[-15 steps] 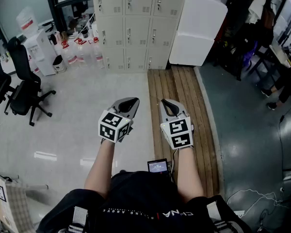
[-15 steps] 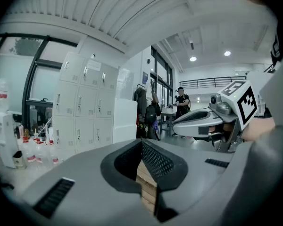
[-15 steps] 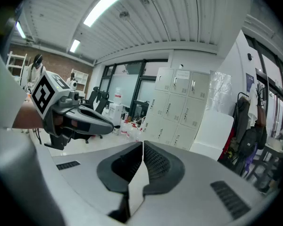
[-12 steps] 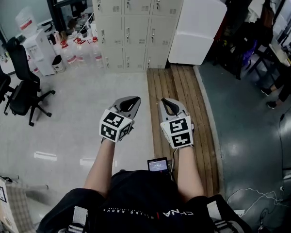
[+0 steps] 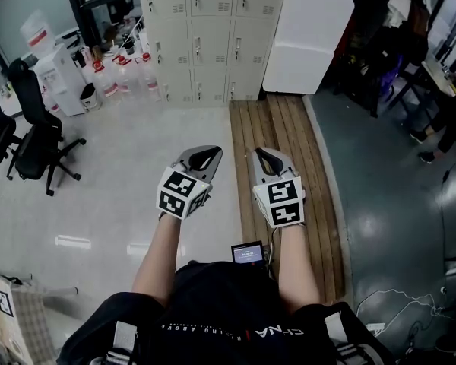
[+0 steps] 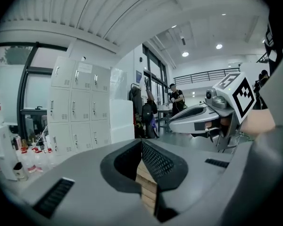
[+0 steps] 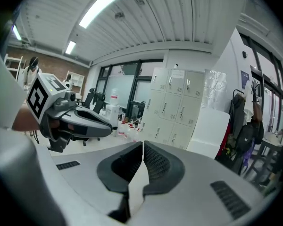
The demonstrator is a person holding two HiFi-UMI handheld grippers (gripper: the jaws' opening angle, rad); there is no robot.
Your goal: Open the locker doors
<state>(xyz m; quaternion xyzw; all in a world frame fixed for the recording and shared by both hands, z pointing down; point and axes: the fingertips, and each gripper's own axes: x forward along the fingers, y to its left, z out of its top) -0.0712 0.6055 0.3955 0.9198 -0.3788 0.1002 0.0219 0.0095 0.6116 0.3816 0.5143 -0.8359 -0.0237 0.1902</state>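
Observation:
The beige lockers (image 5: 213, 33) stand against the far wall, three columns of small doors, all closed, each with a small handle. They also show in the left gripper view as lockers (image 6: 78, 109) and in the right gripper view as lockers (image 7: 174, 109). My left gripper (image 5: 210, 152) and right gripper (image 5: 260, 153) hang side by side at waist height, well short of the lockers. Both are shut with nothing between the jaws. In the left gripper view the left gripper (image 6: 141, 142) has its tips touching; the right gripper (image 7: 143, 145) likewise.
Two white blocks (image 5: 308, 40) lean beside the lockers on the right. A wooden slat walkway (image 5: 285, 158) runs toward them. Bottles and containers (image 5: 121, 78) crowd the floor left of the lockers. Black office chairs (image 5: 34, 128) stand at the left. A person (image 6: 177, 98) stands far off.
The head view has shifted slightly forward; the lockers sit a little higher in the frame. Both grippers stay shut and side by side, raised a touch.

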